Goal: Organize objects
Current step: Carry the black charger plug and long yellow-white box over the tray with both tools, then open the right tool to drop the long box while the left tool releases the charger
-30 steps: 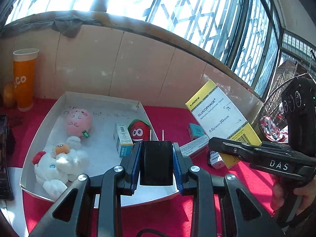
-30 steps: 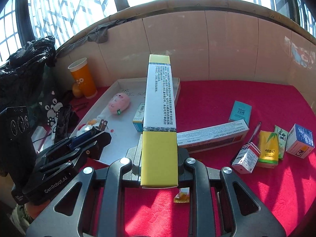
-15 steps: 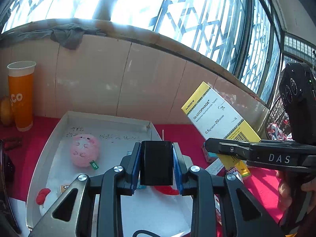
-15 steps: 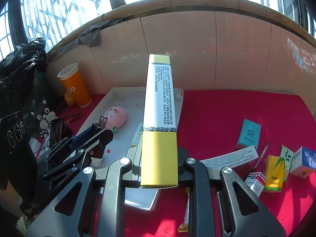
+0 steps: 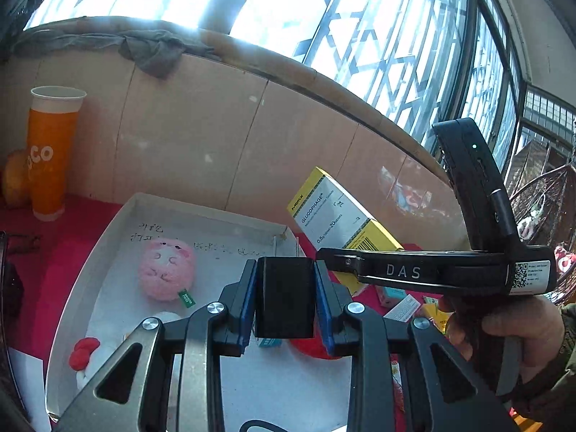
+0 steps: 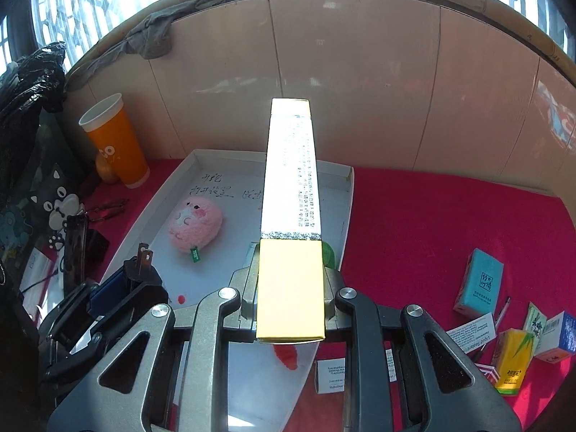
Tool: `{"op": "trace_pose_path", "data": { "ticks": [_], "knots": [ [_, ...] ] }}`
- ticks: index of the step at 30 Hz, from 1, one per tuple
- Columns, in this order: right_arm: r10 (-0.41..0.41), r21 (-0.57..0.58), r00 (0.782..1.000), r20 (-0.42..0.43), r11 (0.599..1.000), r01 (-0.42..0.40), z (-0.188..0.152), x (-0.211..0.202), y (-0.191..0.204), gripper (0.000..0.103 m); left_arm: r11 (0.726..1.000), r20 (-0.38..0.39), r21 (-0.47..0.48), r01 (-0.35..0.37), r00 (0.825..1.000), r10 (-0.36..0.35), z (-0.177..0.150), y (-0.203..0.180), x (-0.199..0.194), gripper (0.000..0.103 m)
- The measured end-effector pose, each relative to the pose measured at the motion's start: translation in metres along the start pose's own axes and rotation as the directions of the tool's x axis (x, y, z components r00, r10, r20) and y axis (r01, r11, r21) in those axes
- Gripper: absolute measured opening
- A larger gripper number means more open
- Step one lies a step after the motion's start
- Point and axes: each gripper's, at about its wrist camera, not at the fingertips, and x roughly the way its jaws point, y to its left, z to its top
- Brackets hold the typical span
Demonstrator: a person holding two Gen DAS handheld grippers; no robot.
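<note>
Your left gripper clamps a black plug-in charger above the white cardboard tray; your right gripper grips a long yellow-and-white medicine box over it.

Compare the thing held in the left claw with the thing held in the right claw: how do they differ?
The left claw holds a black plug; the right claw holds a yellow and white box.
The plug is short and blocky; the box is long and narrow, reaching far past the claw.
The plug has two metal prongs at its front; the box has printed text.
Both are gripped in the air over the white tray.
</note>
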Motion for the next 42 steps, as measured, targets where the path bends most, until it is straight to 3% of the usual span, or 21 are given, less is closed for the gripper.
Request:
{"op": "trace_pose_path", "data": {
  "ticks": [9, 10, 11, 12, 13, 15, 23, 32, 36, 42],
  "knots": [
    [-0.011, 0.018, 0.999, -0.031, 1.000, 0.011, 0.001, 0.033, 0.011, 0.022, 0.999, 0.024, -0.036, -0.023, 0.999, 0.024, 0.002, 0.010, -0.003, 0.030],
    [-0.016, 0.016, 1.000, -0.025, 1.000, 0.016, 0.001, 0.032, 0.011, 0.027, 0.999, 0.033, -0.041, -0.030, 0.999, 0.031, 0.002, 0.011, -0.005, 0.035],
    [-0.018, 0.015, 1.000, -0.020, 1.000, 0.018, 0.001, 0.031, 0.011, 0.043, 0.998, 0.043, -0.047, -0.035, 0.998, 0.037, 0.003, 0.012, -0.007, 0.040],
    [-0.024, 0.017, 1.000, -0.012, 1.000, 0.024, 0.000, 0.030, 0.011, 0.052, 0.997, 0.064, -0.060, -0.047, 0.997, 0.051, 0.004, 0.014, -0.010, 0.051],
    [-0.036, 0.024, 0.999, -0.003, 0.999, 0.036, 0.000, 0.029, 0.010, 0.065, 0.996, 0.083, -0.076, -0.053, 0.995, 0.059, 0.005, 0.017, -0.014, 0.072],
    [-0.044, 0.041, 0.999, 0.010, 0.998, 0.043, -0.001, 0.024, 0.004, 0.084, 0.993, 0.114, -0.109, -0.048, 0.992, 0.061, 0.007, 0.023, -0.020, 0.102],
    [-0.088, 0.081, 0.995, 0.041, 0.993, 0.085, -0.018, -0.005, -0.014, 0.086, 0.991, 0.187, -0.134, -0.008, 0.982, 0.033, 0.009, 0.025, -0.030, 0.103],
    [-0.018, 0.203, 0.999, 0.029, 0.979, 0.012, -0.063, -0.041, -0.048, 0.086, 0.994, 0.193, -0.108, 0.004, 0.981, 0.017, 0.007, 0.016, -0.033, 0.103],
    [-0.022, 0.308, 0.999, 0.041, 0.951, 0.009, -0.082, -0.060, -0.080, 0.086, 0.995, 0.182, -0.097, 0.005, 0.983, 0.013, 0.006, 0.013, -0.032, 0.103],
    [-0.101, 0.407, 0.993, 0.057, 0.911, 0.070, -0.124, -0.090, -0.117, 0.086, 0.997, 0.175, -0.074, 0.026, 0.984, -0.013, 0.003, 0.009, -0.030, 0.103]
  ]
}}
